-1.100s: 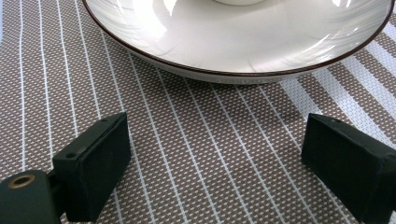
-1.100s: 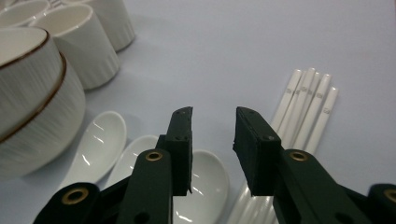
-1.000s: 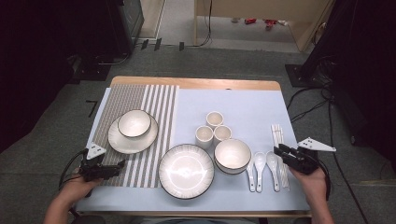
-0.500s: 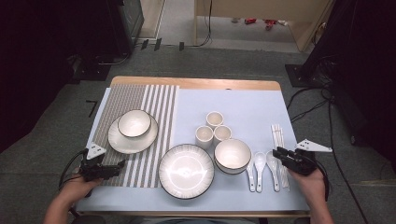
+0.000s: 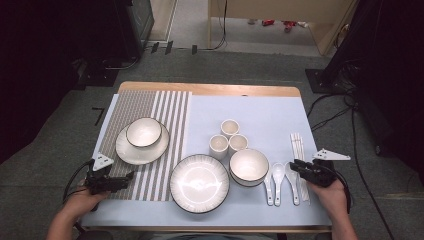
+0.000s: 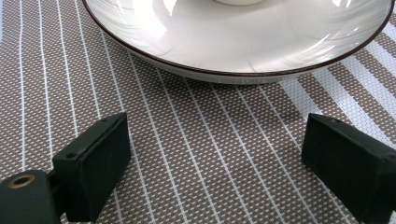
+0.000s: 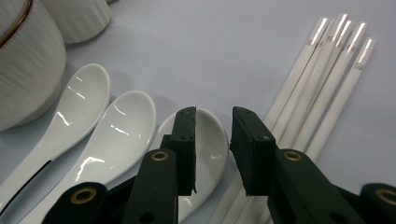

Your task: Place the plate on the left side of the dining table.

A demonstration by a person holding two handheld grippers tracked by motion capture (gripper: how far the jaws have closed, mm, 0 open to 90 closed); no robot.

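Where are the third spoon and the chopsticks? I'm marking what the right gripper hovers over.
third spoon [image 7: 212, 140]: right gripper view, on its bowl between the fingers.
chopsticks [image 7: 327, 70]: right gripper view, mid-shaft of the bundle.

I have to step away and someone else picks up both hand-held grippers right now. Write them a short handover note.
Left hand-held gripper: jaws wide open, nothing between them, low over the striped placemat in front of the plate that carries a bowl.
Right hand-held gripper: jaws narrowed but with a gap, nothing gripped, poised above the rightmost of three spoons, beside the chopsticks.
Elsewhere on the table: large plate, second bowl, three cups.
Done: one setting looks laid on the placemat.
Left: probably lifting that spoon; no spoon or chopstick is held yet.
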